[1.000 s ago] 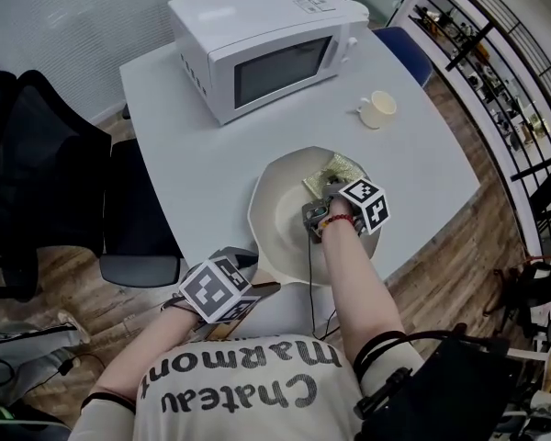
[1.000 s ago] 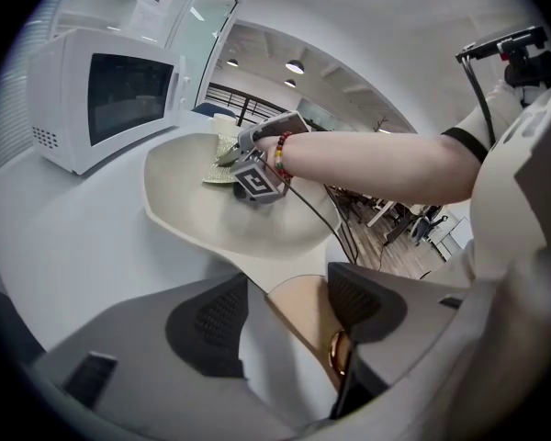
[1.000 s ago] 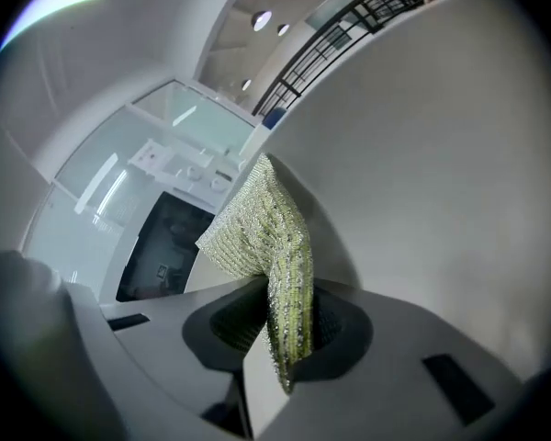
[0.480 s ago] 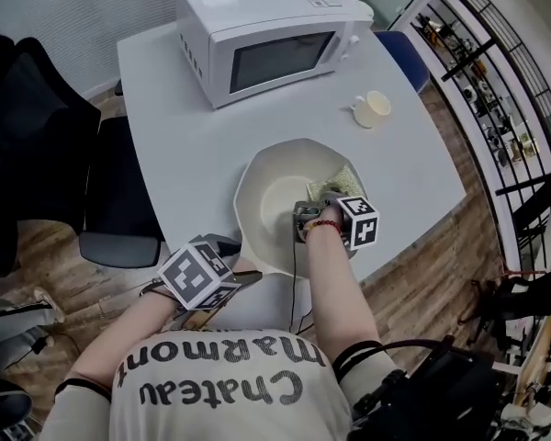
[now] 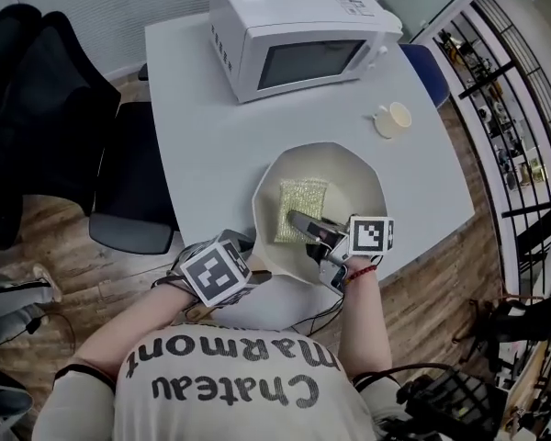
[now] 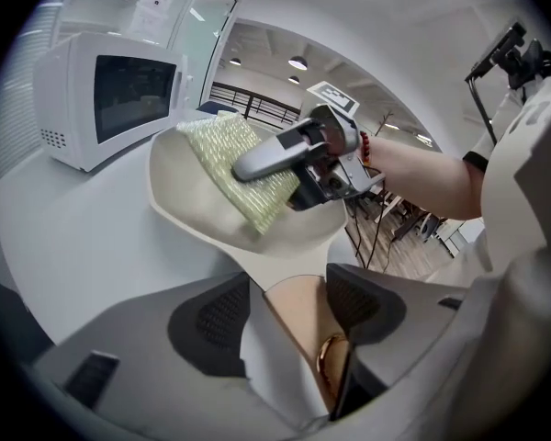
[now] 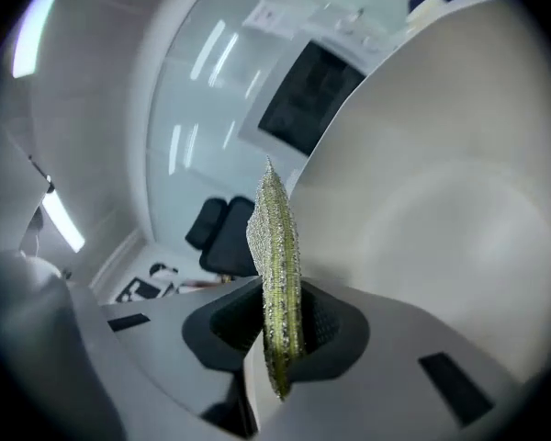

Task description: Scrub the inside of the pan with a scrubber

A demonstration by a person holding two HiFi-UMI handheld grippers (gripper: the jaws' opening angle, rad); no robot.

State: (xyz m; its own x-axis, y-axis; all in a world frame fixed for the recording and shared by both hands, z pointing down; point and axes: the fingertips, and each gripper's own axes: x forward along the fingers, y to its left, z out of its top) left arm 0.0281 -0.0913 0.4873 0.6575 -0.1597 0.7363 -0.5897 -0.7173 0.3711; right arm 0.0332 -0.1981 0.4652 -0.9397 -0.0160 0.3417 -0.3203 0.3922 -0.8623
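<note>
A cream pan (image 5: 349,186) sits at the table's near edge, its bowl partly over the edge. My left gripper (image 5: 253,275) is shut on the pan's tan handle (image 6: 303,324), which lies between the dark pads (image 6: 222,315). A yellow-green scrubber (image 5: 299,208) lies against the left inner part of the pan. My right gripper (image 5: 300,221) reaches in from the near right and is shut on the scrubber's edge. In the right gripper view the scrubber (image 7: 276,265) stands edge-on between the jaws, beside the pan's inner wall (image 7: 441,219). In the left gripper view the scrubber (image 6: 230,163) rests in the pan (image 6: 202,219).
A white microwave (image 5: 294,35) stands at the back of the grey table (image 5: 211,136). A small cream cup (image 5: 393,118) sits at the right. A black chair (image 5: 46,108) stands left of the table, over wooden floor (image 5: 422,283).
My right gripper has swung from the pan's far right side to its near left, rolling as it went, and carried the scrubber across the pan. The left gripper kept its hold.
</note>
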